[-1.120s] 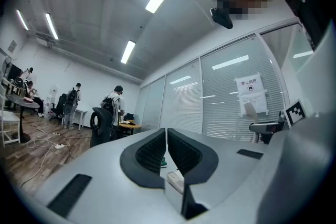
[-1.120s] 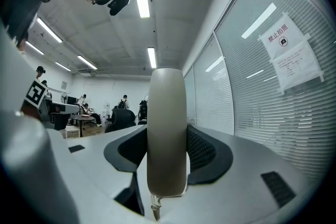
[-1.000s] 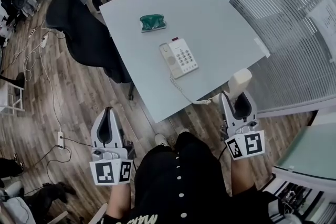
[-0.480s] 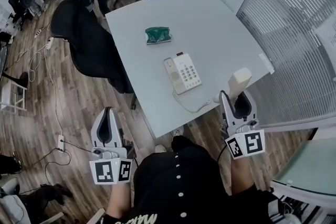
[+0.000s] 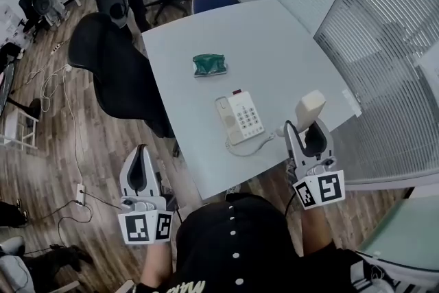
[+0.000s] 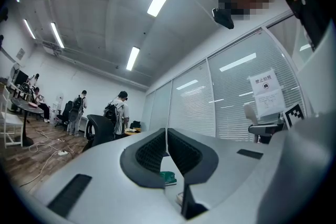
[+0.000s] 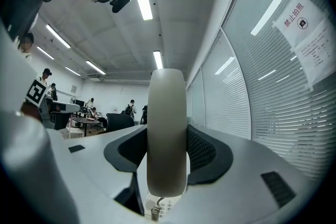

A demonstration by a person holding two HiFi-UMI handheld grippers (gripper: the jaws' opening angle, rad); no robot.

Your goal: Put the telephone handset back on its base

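One step of two looks done: handset (image 5: 310,110) lifted, not yet seated
It stands upright, gripped in the right claw (image 5: 306,127) by the near right edge of the table (image 5: 288,38); coiled cord (image 5: 250,146) runs to the base (image 5: 241,116), cradle bare, so carrying over and lowering remain, by my reading. Nothing in the left claw (image 5: 141,151), clenched, over the floor (image 5: 82,141). On the blinds (image 7: 273,113) a notice (image 7: 302,13) reads 禁止拍照; keypad print too small to read
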